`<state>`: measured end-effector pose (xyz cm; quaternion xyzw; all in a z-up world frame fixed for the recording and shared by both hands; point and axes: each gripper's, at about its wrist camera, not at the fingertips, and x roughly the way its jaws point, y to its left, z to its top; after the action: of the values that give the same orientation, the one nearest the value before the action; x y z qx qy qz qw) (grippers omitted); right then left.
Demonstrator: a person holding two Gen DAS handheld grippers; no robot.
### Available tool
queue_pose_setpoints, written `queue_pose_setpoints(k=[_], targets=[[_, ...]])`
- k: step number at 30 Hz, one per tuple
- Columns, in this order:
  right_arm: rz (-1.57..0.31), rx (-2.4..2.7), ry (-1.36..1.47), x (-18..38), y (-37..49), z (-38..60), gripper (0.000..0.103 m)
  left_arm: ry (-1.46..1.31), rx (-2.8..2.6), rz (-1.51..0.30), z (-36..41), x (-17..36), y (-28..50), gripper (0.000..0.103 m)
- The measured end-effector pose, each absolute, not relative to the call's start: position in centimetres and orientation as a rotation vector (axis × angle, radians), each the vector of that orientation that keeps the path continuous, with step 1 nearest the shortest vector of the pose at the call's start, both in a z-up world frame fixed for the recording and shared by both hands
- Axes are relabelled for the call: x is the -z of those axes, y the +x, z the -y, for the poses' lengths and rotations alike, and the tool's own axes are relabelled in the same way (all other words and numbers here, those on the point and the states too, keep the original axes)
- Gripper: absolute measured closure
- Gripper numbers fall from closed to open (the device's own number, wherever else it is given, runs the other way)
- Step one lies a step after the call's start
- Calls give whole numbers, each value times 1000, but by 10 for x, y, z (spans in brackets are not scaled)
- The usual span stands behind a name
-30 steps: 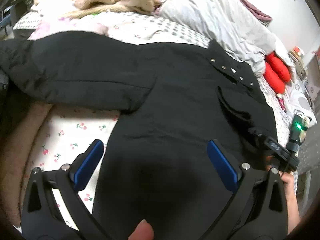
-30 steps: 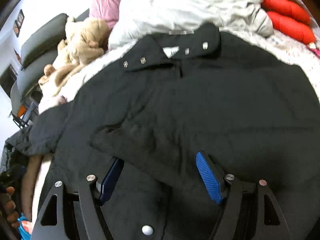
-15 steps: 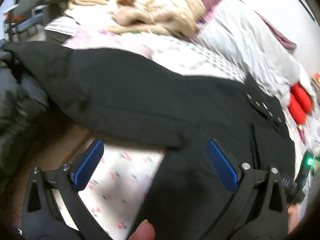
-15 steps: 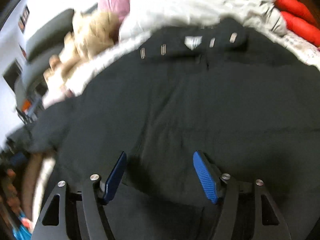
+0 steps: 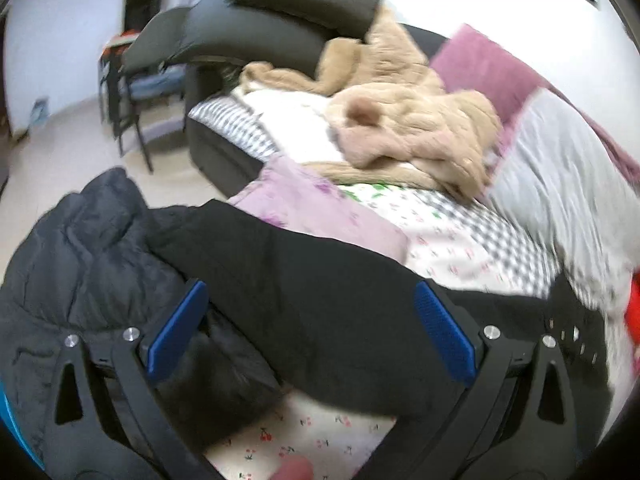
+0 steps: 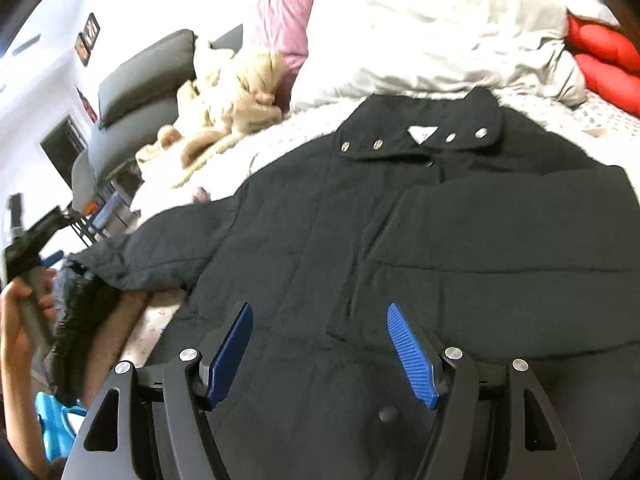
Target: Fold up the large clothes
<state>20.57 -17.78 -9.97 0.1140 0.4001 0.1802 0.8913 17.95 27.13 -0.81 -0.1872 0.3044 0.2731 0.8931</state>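
Note:
A large black coat (image 6: pixel 400 240) lies front up on the bed, collar with snap buttons (image 6: pixel 416 136) at the far end. Its right sleeve is folded across the chest (image 6: pixel 500 232). Its left sleeve (image 5: pixel 288 272) stretches out to the left over the bed edge. My left gripper (image 5: pixel 308 336) is open and empty, just above that sleeve. My right gripper (image 6: pixel 320 352) is open and empty, over the coat's lower front. The left gripper also shows at the left edge of the right wrist view (image 6: pixel 28 248).
A dark puffy jacket (image 5: pixel 72 272) lies at the bed's left edge under the sleeve end. A tan fleece garment (image 5: pixel 408 120), a lilac cloth (image 5: pixel 320 208), a grey duvet (image 6: pixel 432 40) and red cushions (image 6: pixel 604 60) lie further up the bed. A black sofa (image 5: pixel 280 24) stands behind.
My left gripper has swung left from over the coat's body to over the outstretched sleeve. My right gripper has drawn back slightly; the right sleeve now lies flat across the chest.

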Motion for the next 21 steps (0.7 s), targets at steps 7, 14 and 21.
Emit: queue_pose_setpoints(k=[7,14,21], targets=[[-758,-340,352,73,187,212,31,-535,-644,-704,-314,42,203,5],[-716,-334,396,62,180,222,31,-683,-805,-724,-333,57,209,14],[-699,-354,454,63,180,235,30,-754,-931,-773,-325,53,214,14]])
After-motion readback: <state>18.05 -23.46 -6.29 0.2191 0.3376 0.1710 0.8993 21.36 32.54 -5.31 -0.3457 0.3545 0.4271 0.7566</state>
